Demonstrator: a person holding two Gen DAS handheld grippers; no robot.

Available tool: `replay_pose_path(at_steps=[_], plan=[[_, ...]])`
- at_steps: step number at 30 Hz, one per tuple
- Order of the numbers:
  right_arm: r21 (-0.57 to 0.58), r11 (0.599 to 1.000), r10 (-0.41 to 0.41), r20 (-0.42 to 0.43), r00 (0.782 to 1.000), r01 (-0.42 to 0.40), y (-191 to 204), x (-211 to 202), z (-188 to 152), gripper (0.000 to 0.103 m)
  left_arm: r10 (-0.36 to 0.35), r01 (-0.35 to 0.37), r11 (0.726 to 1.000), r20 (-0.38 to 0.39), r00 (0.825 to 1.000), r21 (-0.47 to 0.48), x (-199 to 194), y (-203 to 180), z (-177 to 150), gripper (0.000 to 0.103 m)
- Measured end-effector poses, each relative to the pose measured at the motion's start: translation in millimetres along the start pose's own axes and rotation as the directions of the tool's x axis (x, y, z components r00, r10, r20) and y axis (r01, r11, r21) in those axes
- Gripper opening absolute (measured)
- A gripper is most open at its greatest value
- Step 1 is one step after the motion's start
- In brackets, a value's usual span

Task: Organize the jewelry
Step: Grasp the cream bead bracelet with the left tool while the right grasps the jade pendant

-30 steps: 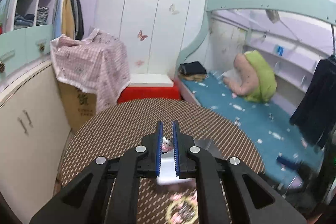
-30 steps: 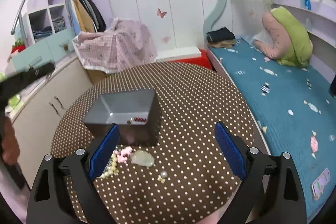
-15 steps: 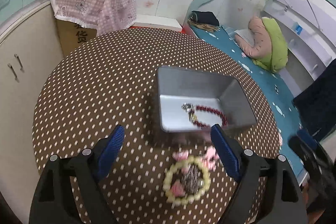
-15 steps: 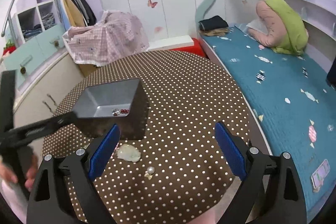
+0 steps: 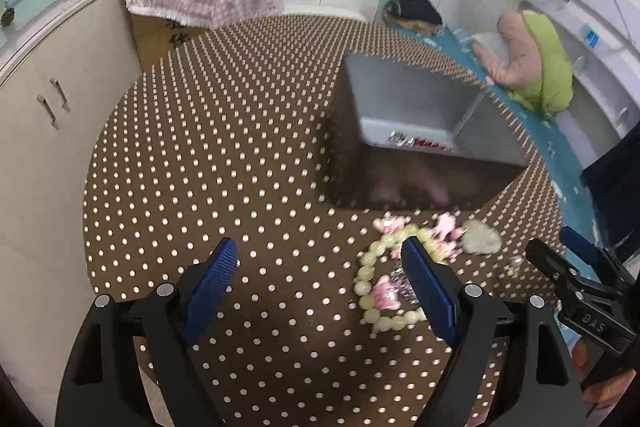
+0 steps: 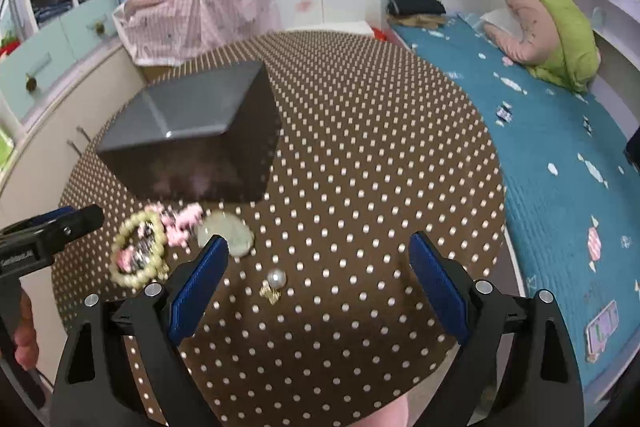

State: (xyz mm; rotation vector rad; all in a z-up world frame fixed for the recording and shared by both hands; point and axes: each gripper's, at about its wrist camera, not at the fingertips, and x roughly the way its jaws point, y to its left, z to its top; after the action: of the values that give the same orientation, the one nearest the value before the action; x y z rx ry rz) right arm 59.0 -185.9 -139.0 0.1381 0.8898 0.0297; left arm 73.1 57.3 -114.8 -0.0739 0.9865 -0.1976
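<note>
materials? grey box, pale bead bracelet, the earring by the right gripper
Grey box: probably metal or tin, smooth satin walls with a glint at the inner corner, dim reflections on its side.
Bead bracelet: round pale yellow-green beads, look like jade-type stone or glass; blurred, can't confirm.
Earring: glossy white ball, pearl or imitation, on a small gold-toned metal piece.

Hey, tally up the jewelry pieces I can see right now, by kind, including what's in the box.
Red bead bracelet, in the grey metal box: 1
Pale green bead bracelet: 1
Pale green oval stone piece: 1
Pearl earring with gold clasp: 1
Pink flower trinkets, blurred: cannot count
Total countable: 4
</note>
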Motion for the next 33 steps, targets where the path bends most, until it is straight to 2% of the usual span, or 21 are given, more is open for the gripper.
replay_pose_path(at_steps=[6,9,11,13,14,15,21,27,29,31,33], plan=[[0.003,1.000,-0.008,-0.026,1.000,0.008,-1,8,-8,0.089,0.041,-0.040,0.999,-0.033,0.999,0.016,19,-6,4,0.079],[0.006,1.000,-0.006,-0.033,0.999,0.006,-2,10,-10,0.089,0.093,-0.091,0.995,-0.041,0.995,0.034,28,-16,2,0.071],[0.008,1.000,-0.005,-0.035,0.999,0.006,-3,11,-11,0.089,0.126,-0.123,0.990,-0.036,0.991,0.065,30,-22,3,0.060],[0.009,1.000,-0.004,-0.036,0.999,0.004,-3,12,-11,0.089,0.134,-0.131,0.986,-0.027,0.991,0.100,30,-29,2,0.042],[0.007,1.000,-0.005,-0.037,0.999,0.005,-3,13,-11,0.089,0.130,-0.127,0.986,-0.023,0.991,0.108,29,-31,2,0.015],[0.005,1.000,-0.007,-0.038,0.999,0.007,-3,14,-11,0.089,0.118,-0.115,0.988,-0.026,0.993,0.101,29,-31,3,0.008],[-0.029,0.998,0.046,-0.028,0.999,-0.047,2,11,-10,0.089,-0.020,0.020,1.000,0.001,1.000,0.017,13,-10,10,0.008],[-0.145,0.983,0.109,-0.016,0.994,-0.110,27,14,-3,0.088,-0.070,0.070,0.997,0.040,0.997,-0.010,-9,4,13,0.008],[-0.170,0.982,0.081,-0.027,0.996,-0.084,36,22,-1,0.088,-0.102,0.104,0.994,0.057,0.993,-0.029,-16,6,16,0.008],[-0.187,0.978,0.088,-0.052,0.995,-0.096,43,33,1,0.088,-0.134,0.138,0.990,0.071,0.988,-0.042,-25,6,16,0.008],[-0.228,0.971,0.065,-0.030,0.997,-0.070,50,38,1,0.080,-0.147,0.151,0.988,0.085,0.985,-0.043,-32,4,16,0.008]])
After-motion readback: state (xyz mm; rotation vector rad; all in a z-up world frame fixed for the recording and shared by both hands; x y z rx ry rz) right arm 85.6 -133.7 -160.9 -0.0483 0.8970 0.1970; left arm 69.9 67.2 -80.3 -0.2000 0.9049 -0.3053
